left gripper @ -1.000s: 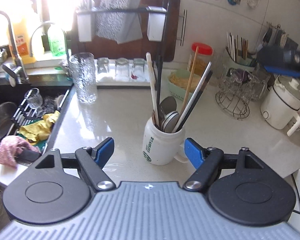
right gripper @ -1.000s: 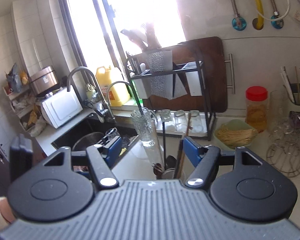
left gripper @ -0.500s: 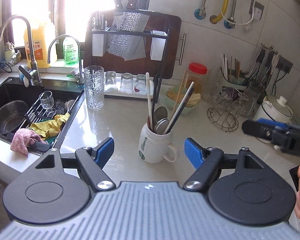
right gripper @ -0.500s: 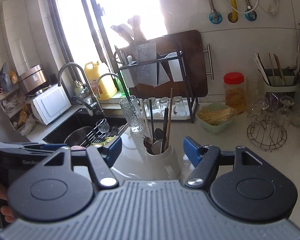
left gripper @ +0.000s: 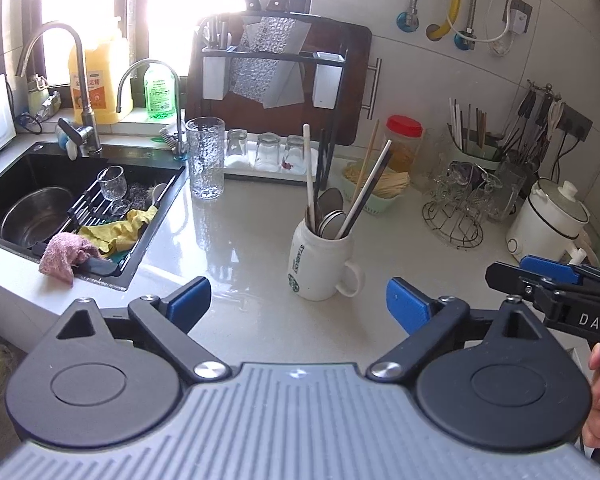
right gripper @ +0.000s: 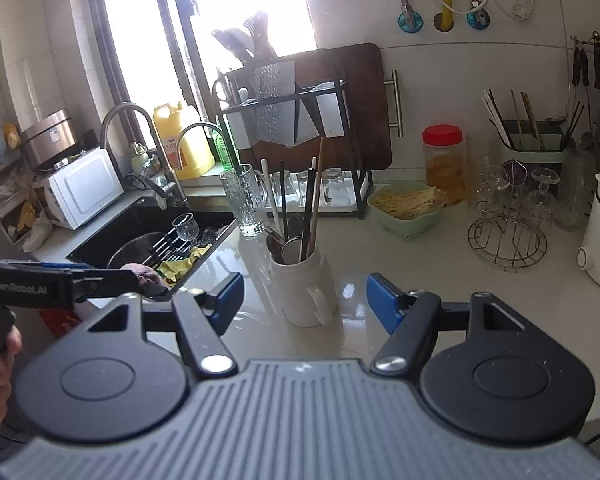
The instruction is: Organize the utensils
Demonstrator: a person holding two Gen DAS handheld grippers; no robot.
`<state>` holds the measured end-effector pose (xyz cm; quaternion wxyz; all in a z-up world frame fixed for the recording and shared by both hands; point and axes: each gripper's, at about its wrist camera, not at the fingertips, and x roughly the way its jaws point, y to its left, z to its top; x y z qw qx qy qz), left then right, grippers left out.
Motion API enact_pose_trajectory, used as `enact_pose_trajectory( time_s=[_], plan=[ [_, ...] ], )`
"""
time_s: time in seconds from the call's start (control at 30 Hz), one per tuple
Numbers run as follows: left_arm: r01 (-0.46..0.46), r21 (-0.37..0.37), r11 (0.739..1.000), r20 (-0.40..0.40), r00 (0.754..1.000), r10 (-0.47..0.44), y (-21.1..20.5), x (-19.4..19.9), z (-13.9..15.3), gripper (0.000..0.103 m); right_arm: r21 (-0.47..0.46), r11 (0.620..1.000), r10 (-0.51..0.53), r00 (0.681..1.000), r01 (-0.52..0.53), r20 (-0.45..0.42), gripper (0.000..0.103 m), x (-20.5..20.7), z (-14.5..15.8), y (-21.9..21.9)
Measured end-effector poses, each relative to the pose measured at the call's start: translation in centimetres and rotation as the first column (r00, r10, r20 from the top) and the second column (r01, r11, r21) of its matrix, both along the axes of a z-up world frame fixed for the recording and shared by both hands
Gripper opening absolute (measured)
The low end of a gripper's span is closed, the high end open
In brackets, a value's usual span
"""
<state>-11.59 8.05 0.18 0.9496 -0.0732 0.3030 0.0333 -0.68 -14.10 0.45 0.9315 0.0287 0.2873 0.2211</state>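
Utensils [left gripper: 342,196], chopsticks and spoons, stand in a white mug [left gripper: 320,260] on the counter [left gripper: 240,240], right of the sink [left gripper: 60,184]. Our left gripper [left gripper: 298,300] hangs just short of the mug, its jaws having just opened wider, with nothing between them. Our right gripper [right gripper: 304,296] faces the mug's handle side, jaws apart and empty. A tall glass [left gripper: 206,158] stands behind, near the sink's corner.

My left gripper [left gripper: 298,300] has just been opening, nothing between its jaws; my right gripper [right gripper: 304,298] gapes empty at mid-frame.
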Motion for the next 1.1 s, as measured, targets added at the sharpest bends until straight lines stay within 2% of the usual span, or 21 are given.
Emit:
enact_pose_trajectory(
  time_s=[0.17, 0.23, 0.33, 0.47, 0.53, 0.67, 1.1],
  plan=[
    [-0.024, -0.014, 1.000, -0.007, 1.000, 0.024, 0.3, 0.1, -0.1, 0.099, -0.015, 1.000, 0.000, 1.000, 0.001, 0.013, 0.072, -0.6, -0.3, 0.2],
    [-0.028, -0.008, 1.000, -0.005, 1.000, 0.028, 0.4, 0.2, -0.1, 0.099, -0.025, 1.000, -0.015, 1.000, 0.016, 0.027, 0.093, -0.6, -0.3, 0.2],
    [-0.028, -0.009, 1.000, -0.009, 1.000, 0.028, 0.4, 0.6, -0.1, 0.100, -0.060, 0.998, -0.022, 0.999, 0.024, 0.033, 0.093, -0.5, -0.6, 0.4],
    [-0.020, -0.003, 1.000, -0.018, 1.000, 0.020, 0.3, 0.9, -0.3, 0.100, -0.037, 0.999, -0.027, 0.999, 0.029, 0.036, 0.093, -0.6, -0.8, 0.4],
    [-0.019, -0.007, 1.000, -0.021, 1.000, 0.019, 0.5, 1.1, -0.5, 0.100, -0.029, 0.999, -0.043, 0.998, 0.044, 0.044, 0.103, -0.6, -0.8, 0.4],
    [-0.014, -0.013, 1.000, -0.025, 1.000, 0.014, 0.9, 1.3, -0.9, 0.100, 0.001, 0.998, -0.061, 0.997, 0.061, 0.050, 0.103, -0.6, -0.8, 0.3],
    [0.033, -0.013, 0.999, -0.023, 0.999, -0.034, 0.8, 2.1, -1.7, 0.100, -0.007, 0.995, -0.094, 0.995, 0.095, 0.034, 0.103, -0.8, -1.8, 0.2]
  ],
)
